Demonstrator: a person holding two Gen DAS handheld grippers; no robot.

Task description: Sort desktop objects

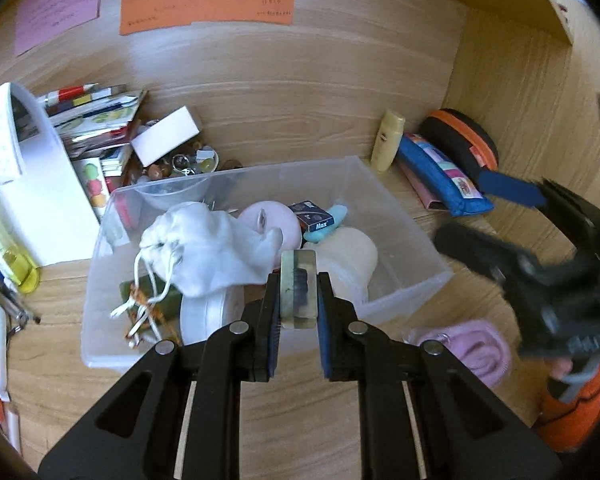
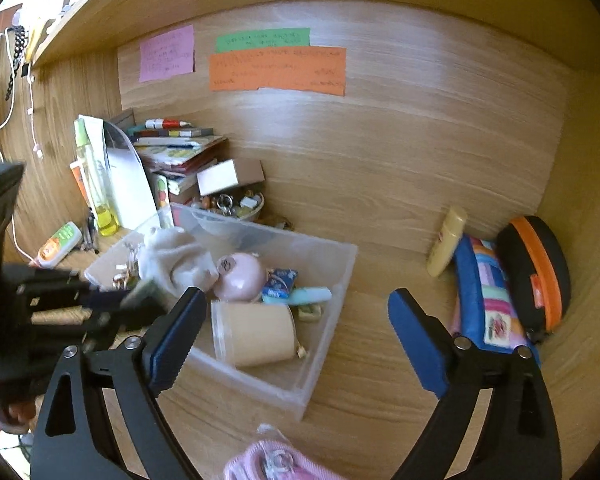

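Wood-grain worktop point(image 2: 380, 360) set in an alcove; pink, green and orange paper notes point(image 2: 278, 69) stuck on the back panel. Clear plastic bin point(image 2: 320, 364) sits mid-worktop. Contents: white drawstring pouch point(image 1: 204, 248), pink round case point(image 2: 240, 276), small blue box point(image 1: 312, 216), light-blue item point(image 2: 312, 295), beige lidded cup point(image 2: 256, 334) lying on its side, round white container point(image 1: 210, 314). Left gripper point(image 1: 299, 292) hovers over the bin's near side, fingers pinching a translucent greenish block with a dark inset point(image 1: 298, 288). Right gripper point(image 2: 296, 332) fingers spread wide, holding nothing, beside the bin's right wall. Behind the bin: glass bowl of small trinkets point(image 2: 230, 204). Right corner: yellow bottle point(image 2: 446, 240), blue patchwork pouch point(image 2: 488, 300), black-and-orange zip case point(image 2: 536, 272). Pink cloth point(image 1: 480, 350) lies in front of the bin.
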